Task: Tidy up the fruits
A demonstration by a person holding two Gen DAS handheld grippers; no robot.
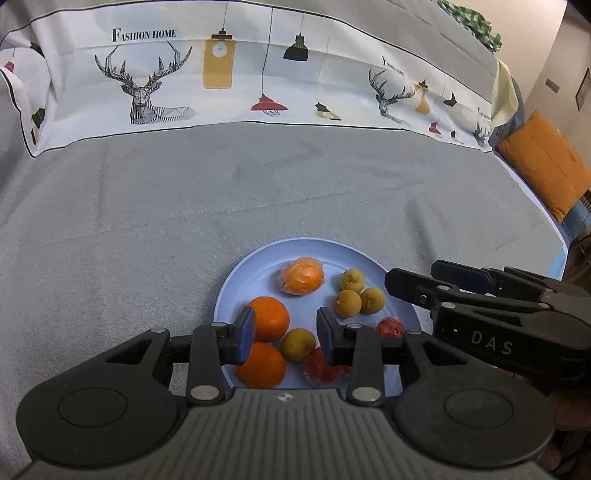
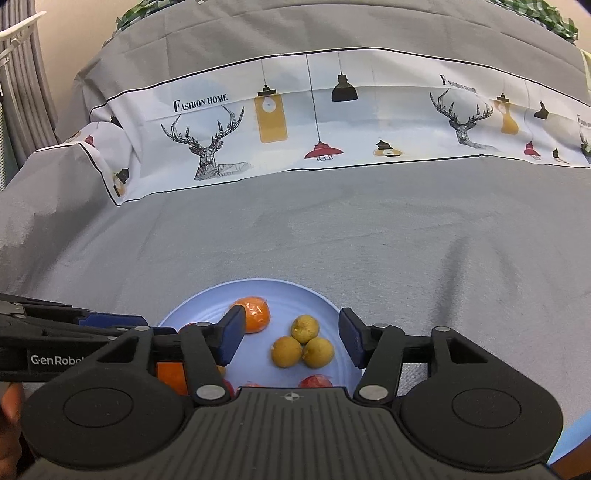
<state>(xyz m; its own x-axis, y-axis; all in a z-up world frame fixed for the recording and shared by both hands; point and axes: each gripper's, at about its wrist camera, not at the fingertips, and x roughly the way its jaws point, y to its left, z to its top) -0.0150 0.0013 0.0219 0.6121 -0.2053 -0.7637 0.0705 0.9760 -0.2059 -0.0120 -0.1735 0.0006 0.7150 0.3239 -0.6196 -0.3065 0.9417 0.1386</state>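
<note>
A light blue plate [image 1: 255, 269] lies on the grey cloth and holds the fruit. On it are a wrapped orange [image 1: 303, 276], two bare oranges [image 1: 269, 318] [image 1: 263, 364], three small yellow-green fruits in a cluster [image 1: 354, 295], a fourth one alone [image 1: 298, 344], and two red fruits [image 1: 321, 367] [image 1: 390, 327]. My left gripper [image 1: 285, 334] hovers open over the plate's near side, its pads touching nothing. My right gripper [image 2: 291, 334] is open above the yellow-green cluster [image 2: 303, 343], pads clear of it. In the left wrist view it reaches in from the right [image 1: 413, 273].
Grey cloth [image 1: 184, 221] covers the whole surface, with a white printed band of deer and lamps [image 1: 221, 74] behind. An orange cushion [image 1: 543, 166] sits at the far right and a green checked cloth [image 1: 476, 22] at the back. A person's hand [image 2: 9, 413] shows at the lower left.
</note>
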